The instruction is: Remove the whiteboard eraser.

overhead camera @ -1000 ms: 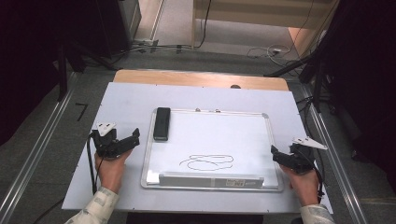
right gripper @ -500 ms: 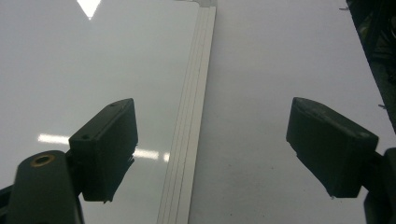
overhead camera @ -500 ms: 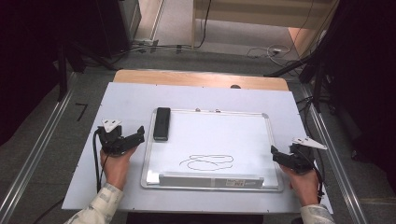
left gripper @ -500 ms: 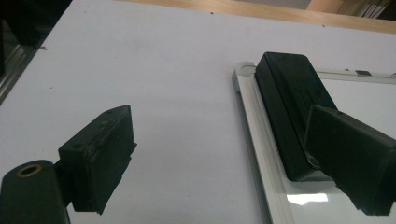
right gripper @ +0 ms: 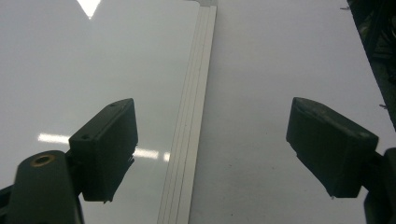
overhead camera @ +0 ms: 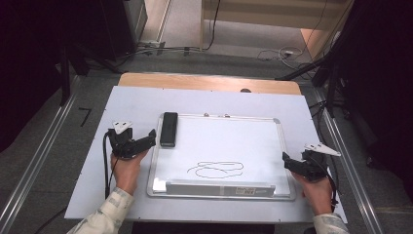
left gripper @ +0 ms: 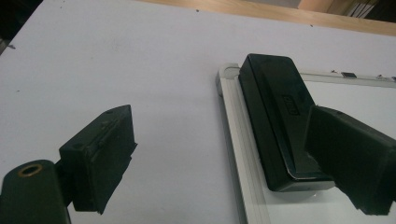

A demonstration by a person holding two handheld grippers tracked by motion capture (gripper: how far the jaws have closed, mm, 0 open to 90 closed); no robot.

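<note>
Pretty early: the eraser [overhead camera: 169, 128] hasn't been picked up yet, sitting at the whiteboard's [overhead camera: 253, 141] top-left corner. Left gripper [overhead camera: 146, 141] is spread wide beside it; scribble [overhead camera: 215, 169] unwiped; right gripper [overhead camera: 288, 162] gaping, empty.

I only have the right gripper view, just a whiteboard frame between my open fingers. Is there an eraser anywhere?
Observer: Yes, a black eraser lies on the whiteboard, at its far-left corner.
Operator: Where's the left gripper?
Observer: The left gripper is open, just left of the eraser, pointing towards it across the board's left frame.
Operator: Anything to wipe?
Observer: A looping black scribble sits near the board's near edge, around the middle.
</note>
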